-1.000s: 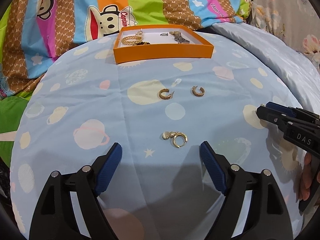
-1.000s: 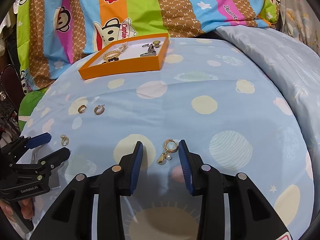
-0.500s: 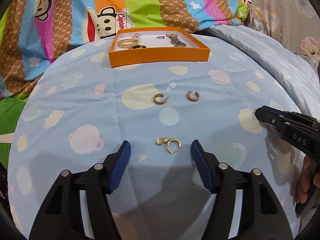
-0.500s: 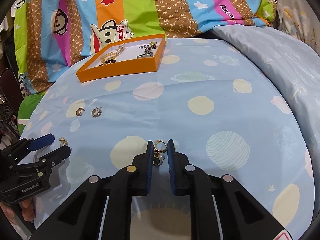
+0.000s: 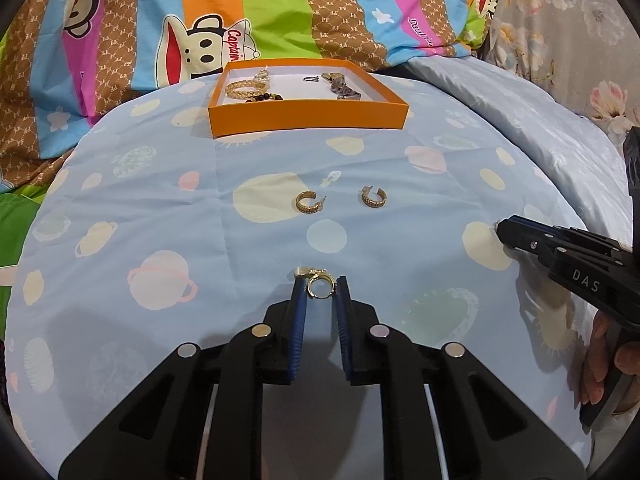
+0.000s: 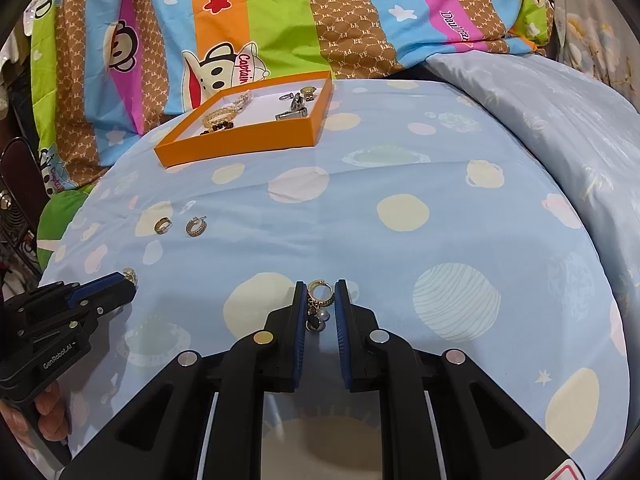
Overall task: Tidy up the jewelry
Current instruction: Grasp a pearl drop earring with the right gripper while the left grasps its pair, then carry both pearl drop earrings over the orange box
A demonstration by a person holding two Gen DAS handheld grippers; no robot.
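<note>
A small gold hoop earring with a round charm (image 5: 320, 286) lies on the blue planet-print sheet. My left gripper (image 5: 320, 280) is closing its jaws on it, and the blue pads touch the hoop on both sides. A gold hoop earring with pearl and dark drops (image 6: 320, 300) sits between the pads of my right gripper (image 6: 320, 285), which is shut on it. Two gold C-shaped earrings (image 5: 308, 202) (image 5: 374, 197) lie loose on the sheet beyond the left gripper. At the far edge stands the orange tray (image 5: 308, 120) holding a gold bracelet, a dark bead bracelet, a ring and a watch.
The blue sheet (image 5: 160, 220) covers a rounded surface that falls away at the sides. A striped cartoon-monkey quilt (image 5: 280, 12) rises behind the tray. A pale grey cover (image 6: 560, 120) lies to the right. A person's hand (image 5: 600, 364) holds the right gripper's handle.
Both grippers' jaws have come together: the left pair from wide apart onto the charm hoop, the right pair onto the drop earring. Neither hand has shifted noticeably.
</note>
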